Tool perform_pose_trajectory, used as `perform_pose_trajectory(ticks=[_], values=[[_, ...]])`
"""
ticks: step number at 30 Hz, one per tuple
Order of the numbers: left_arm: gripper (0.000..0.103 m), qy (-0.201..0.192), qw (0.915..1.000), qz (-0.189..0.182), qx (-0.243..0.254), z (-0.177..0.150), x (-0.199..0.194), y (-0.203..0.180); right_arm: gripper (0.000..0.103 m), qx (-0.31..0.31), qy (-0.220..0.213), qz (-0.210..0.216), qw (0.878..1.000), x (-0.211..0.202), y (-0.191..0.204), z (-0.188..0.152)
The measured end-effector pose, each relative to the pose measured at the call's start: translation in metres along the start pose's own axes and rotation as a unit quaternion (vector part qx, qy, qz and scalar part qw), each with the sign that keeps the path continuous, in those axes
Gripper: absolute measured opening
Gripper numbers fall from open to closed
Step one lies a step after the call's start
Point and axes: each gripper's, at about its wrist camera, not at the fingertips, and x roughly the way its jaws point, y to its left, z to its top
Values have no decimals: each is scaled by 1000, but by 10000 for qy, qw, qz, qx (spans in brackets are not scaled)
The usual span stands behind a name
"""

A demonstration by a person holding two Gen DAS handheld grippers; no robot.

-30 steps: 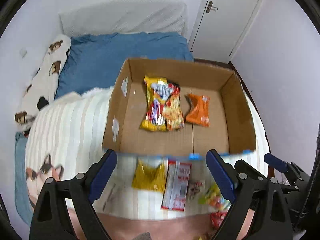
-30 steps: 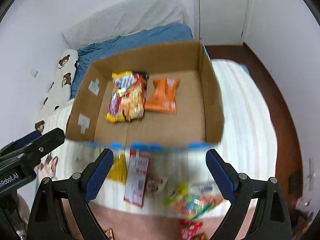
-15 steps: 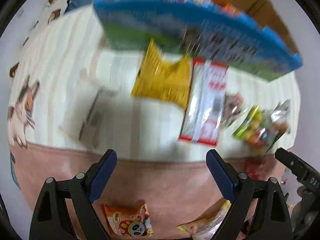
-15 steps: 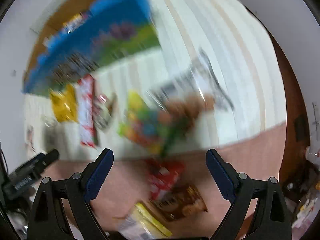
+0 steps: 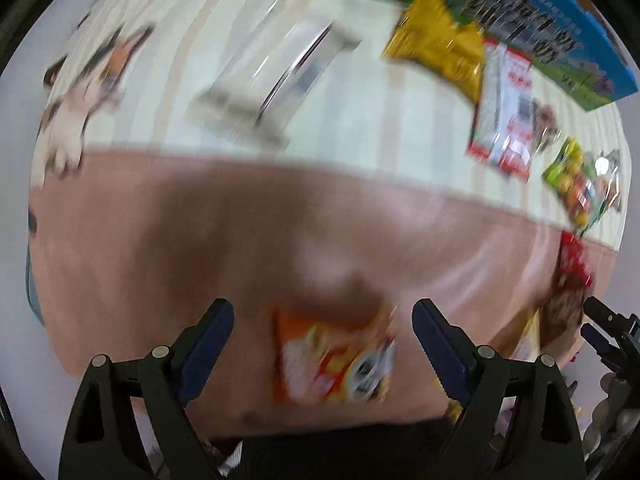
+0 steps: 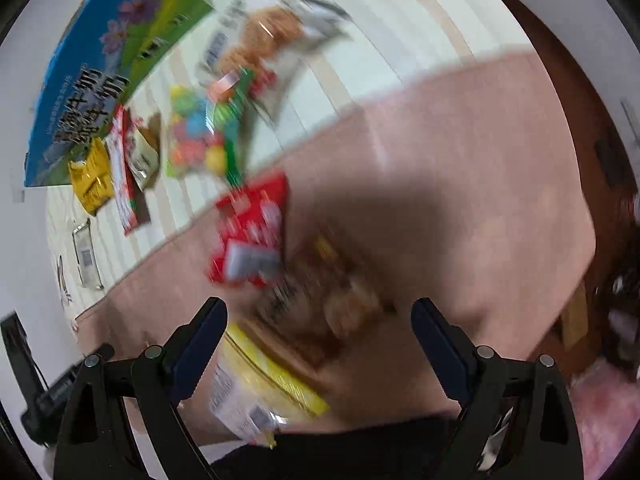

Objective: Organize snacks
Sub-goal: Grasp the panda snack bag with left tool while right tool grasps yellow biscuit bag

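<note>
My left gripper is open and empty, hovering over an orange snack packet that lies on the pink blanket between its fingers. My right gripper is open and empty over a brown snack packet, with a red packet just beyond it and a yellow packet near the left finger. The blue-sided cardboard box stands at the far left; it also shows in the left wrist view. Both views are motion-blurred.
Several more packets lie on the striped bedcover in front of the box: a yellow one, a red-and-white one, a multicoloured candy bag and a clear bag. A flat silvery packet lies left. Dark floor lies at the right.
Both grippers have swung down and back from the box toward the near edge of the bed. The packets on the pink blanket now lie between their fingers. Both stayed open.
</note>
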Motion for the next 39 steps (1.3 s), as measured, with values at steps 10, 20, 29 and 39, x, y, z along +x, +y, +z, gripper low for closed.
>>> perform_pose_trajectory(ticks=[10,20,29,39], values=[[91,1108,9712,-1354,-1620,-54,61,41,95,372,375,300,9982,34,-18,-37],[91,239,9805,-1344,-1413,-13,29,38,95,220,1098,750,9909,48,9,-73],[91,-171,9767,464,2088,-44,-7,-43,90,-196,1198,402,9918,96,64,-85],[91,-158,9876,739,1377,-1,33,-43,60,-902,867,-138,9920,94,100,-86]])
